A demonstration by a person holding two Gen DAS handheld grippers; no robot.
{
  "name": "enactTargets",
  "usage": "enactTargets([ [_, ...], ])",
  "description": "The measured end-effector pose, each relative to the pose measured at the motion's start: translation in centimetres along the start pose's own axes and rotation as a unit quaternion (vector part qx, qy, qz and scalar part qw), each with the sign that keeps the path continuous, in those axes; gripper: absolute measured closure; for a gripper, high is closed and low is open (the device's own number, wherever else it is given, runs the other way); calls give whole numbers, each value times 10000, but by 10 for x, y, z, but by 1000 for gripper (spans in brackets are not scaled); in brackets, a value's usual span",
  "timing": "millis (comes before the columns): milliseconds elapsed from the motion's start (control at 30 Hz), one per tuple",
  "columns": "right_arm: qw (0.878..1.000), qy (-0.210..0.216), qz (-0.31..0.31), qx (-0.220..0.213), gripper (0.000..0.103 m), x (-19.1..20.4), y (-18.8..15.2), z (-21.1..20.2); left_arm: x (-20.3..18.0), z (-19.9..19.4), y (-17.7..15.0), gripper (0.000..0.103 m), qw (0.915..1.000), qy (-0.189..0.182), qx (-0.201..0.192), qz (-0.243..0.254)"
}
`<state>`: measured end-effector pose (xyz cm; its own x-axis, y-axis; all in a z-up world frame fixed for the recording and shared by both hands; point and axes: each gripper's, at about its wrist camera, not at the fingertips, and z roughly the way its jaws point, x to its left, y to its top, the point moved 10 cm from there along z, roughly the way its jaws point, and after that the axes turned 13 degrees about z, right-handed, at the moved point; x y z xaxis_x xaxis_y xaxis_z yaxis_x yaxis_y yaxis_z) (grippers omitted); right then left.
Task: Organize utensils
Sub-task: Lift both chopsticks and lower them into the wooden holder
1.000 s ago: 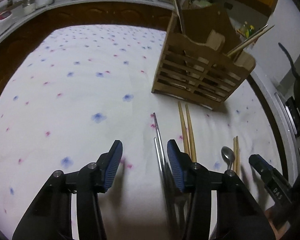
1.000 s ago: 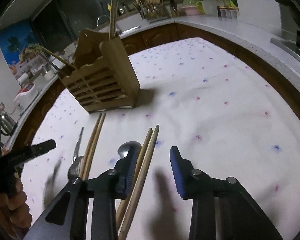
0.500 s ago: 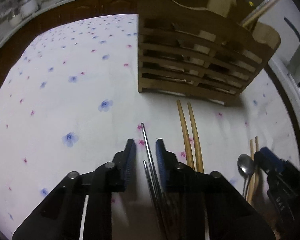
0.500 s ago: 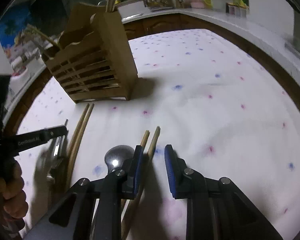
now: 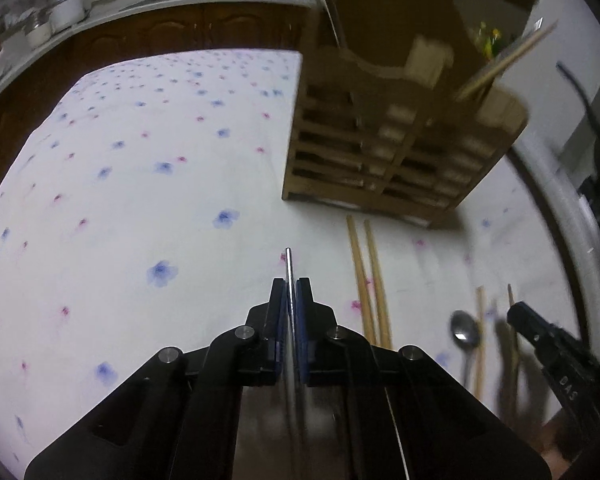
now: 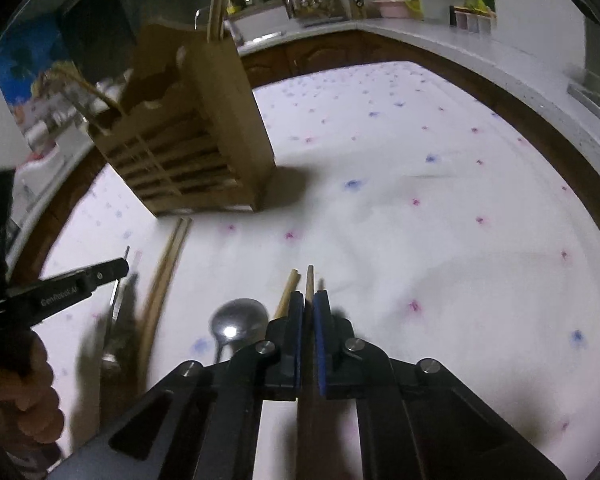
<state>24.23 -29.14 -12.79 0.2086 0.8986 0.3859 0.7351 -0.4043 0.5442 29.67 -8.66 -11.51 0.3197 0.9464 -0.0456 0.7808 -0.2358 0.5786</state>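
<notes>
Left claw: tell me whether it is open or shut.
Shut. The left claw has its blue pads pressed on a thin silver metal chopstick, whose tip sticks out ahead above the white flowered tablecloth.

A table under a white cloth (image 5: 148, 208) with blue and pink flowers carries a slatted wooden utensil holder (image 5: 384, 160). Before the holder lie a pair of wooden chopsticks (image 5: 370, 284) and, further right, a metal spoon (image 5: 465, 338).

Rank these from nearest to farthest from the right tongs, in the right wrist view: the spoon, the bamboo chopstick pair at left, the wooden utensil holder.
1. spoon: just left of the right tongs.
2. bamboo chopstick pair: farther left, lying on the cloth.
3. wooden utensil holder: beyond them, standing at upper left.
</notes>
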Motion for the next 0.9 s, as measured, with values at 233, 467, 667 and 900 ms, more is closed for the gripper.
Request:
enactTargets([
  [233,9979,536,105,-361,98,18,15,-54,8,-70,4,99,9973,-232,-640,-257],
  [467,9910,1014,120,-870,98,41,37,-111,14,-132,17,99,9915,-306,-1233,-281],
  [667,9821,1308,42,-1351,98,58,60,-153,16,-176,28,99,9853,-343,-1654,-252],
  [900,9750,1445,-17,-1689,98,69,80,-175,18,-195,36,99,9816,-297,-1871,-235],
])
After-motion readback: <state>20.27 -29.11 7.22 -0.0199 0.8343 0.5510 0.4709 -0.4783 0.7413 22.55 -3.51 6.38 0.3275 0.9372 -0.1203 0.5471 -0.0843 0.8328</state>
